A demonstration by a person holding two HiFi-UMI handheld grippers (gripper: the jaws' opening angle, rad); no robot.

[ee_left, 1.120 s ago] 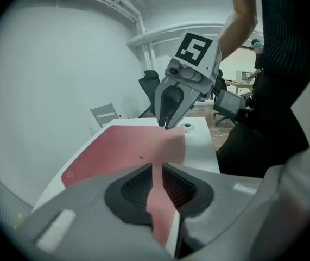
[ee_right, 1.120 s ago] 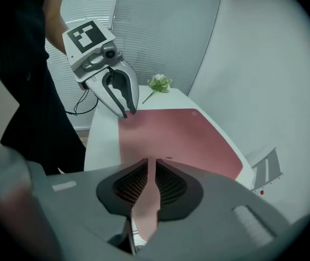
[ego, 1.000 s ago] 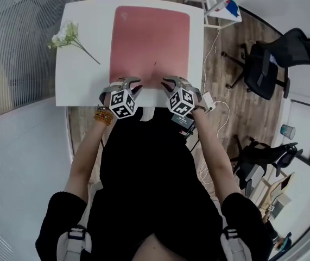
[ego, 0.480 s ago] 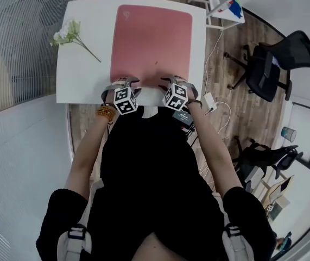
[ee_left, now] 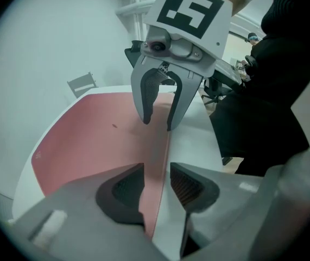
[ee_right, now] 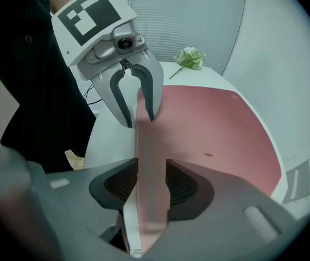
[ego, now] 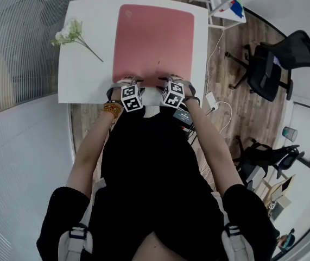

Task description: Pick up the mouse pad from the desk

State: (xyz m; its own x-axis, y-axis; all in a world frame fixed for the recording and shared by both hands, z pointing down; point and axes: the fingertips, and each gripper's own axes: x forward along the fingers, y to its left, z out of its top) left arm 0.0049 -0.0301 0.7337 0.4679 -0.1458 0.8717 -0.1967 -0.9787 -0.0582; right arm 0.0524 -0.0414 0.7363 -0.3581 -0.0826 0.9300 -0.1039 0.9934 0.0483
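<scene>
While your right gripper (ego: 172, 80) has just been opening, it and your left gripper (ego: 126, 81) straddle the near edge of the pink mouse pad (ego: 155, 42), both released; a flower sprig (ego: 70, 32) lies upper left.

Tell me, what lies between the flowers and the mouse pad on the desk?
Nothing. Between the flowers and the pad there is only bare white desk, as the head view shows.
</scene>
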